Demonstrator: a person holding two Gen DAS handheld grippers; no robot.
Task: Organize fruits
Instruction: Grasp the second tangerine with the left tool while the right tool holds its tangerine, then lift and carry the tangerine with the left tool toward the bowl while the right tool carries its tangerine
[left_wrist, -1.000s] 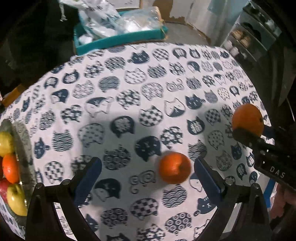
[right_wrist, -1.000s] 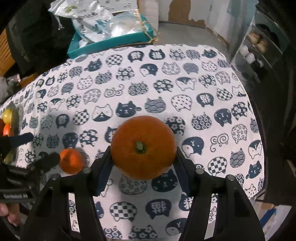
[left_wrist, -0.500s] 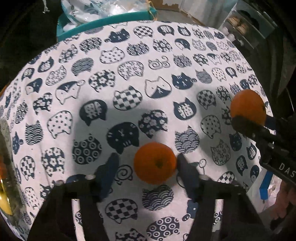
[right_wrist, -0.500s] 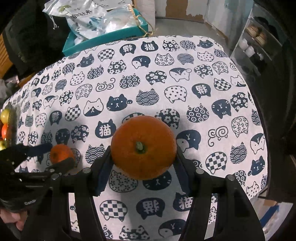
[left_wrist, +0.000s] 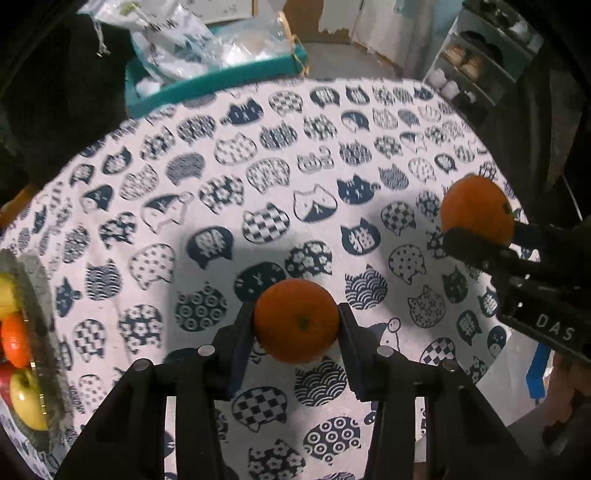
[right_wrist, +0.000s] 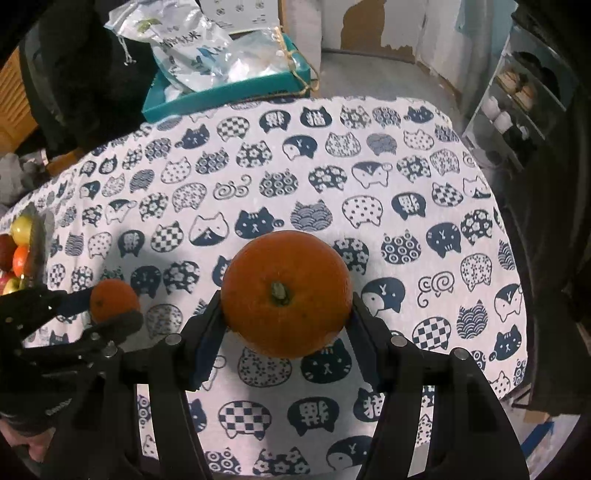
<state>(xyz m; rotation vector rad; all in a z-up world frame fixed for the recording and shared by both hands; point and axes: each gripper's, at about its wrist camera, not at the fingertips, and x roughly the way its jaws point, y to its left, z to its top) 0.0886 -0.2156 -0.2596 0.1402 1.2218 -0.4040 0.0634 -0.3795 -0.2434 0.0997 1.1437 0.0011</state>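
The left gripper (left_wrist: 297, 325) has its jaws squeezed on the small orange (left_wrist: 296, 320), the right gripper (right_wrist: 286, 306) grips the big orange (right_wrist: 286, 293), and the fruit tray (left_wrist: 40, 295) sits far left of both jaws, nearer the left hand.

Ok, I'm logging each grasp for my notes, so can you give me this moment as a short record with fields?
left gripper: shut on the small orange, jaws just closed
right gripper: shut on the big orange
tablecloth: white, navy cat print
fruit tray: at the table's left edge, holds apples and an orange
teal box: beyond the far edge, bags inside
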